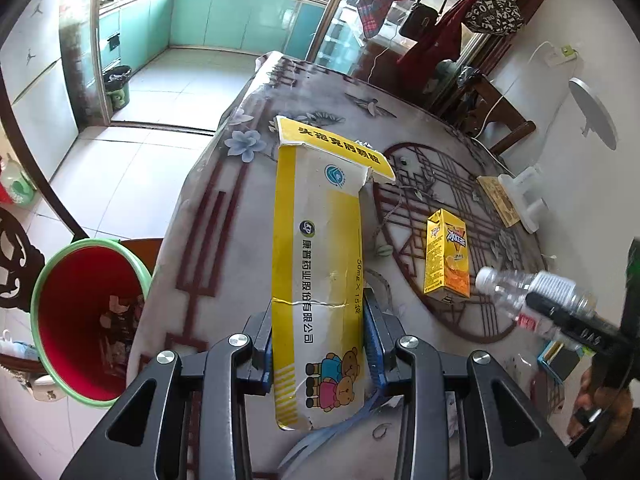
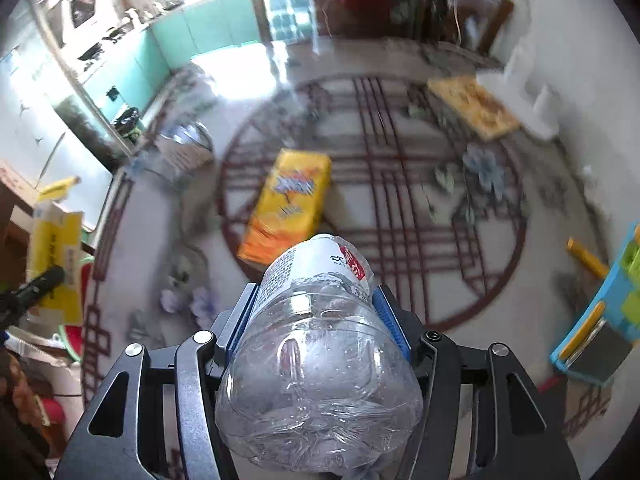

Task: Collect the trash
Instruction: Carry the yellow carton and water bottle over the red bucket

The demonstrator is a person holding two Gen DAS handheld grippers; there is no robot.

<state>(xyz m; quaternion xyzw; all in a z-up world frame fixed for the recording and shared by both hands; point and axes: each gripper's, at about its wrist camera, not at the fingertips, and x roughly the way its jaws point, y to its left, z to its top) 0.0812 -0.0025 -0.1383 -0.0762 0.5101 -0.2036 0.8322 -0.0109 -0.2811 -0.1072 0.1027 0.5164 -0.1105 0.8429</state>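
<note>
My left gripper (image 1: 318, 344) is shut on a tall yellow and white medicine carton (image 1: 316, 248), held upright above the table's left edge. A red bin with a green rim (image 1: 86, 320) stands on the floor to its lower left, with scraps inside. My right gripper (image 2: 314, 312) is shut on a clear empty plastic bottle (image 2: 316, 352), its base toward the camera. In the left wrist view that bottle (image 1: 532, 292) and the right gripper (image 1: 568, 318) show at the right. A yellow juice box (image 1: 447, 256) rests on the table; the right wrist view shows the juice box (image 2: 286, 208) beyond the bottle.
The table carries a patterned cloth (image 1: 460, 184) with a round red lattice. A woven mat (image 2: 474, 106) and a white object (image 1: 526, 196) lie at its far side. A blue box (image 2: 596, 324) sits at the right. A wooden chair (image 1: 500, 120) stands behind.
</note>
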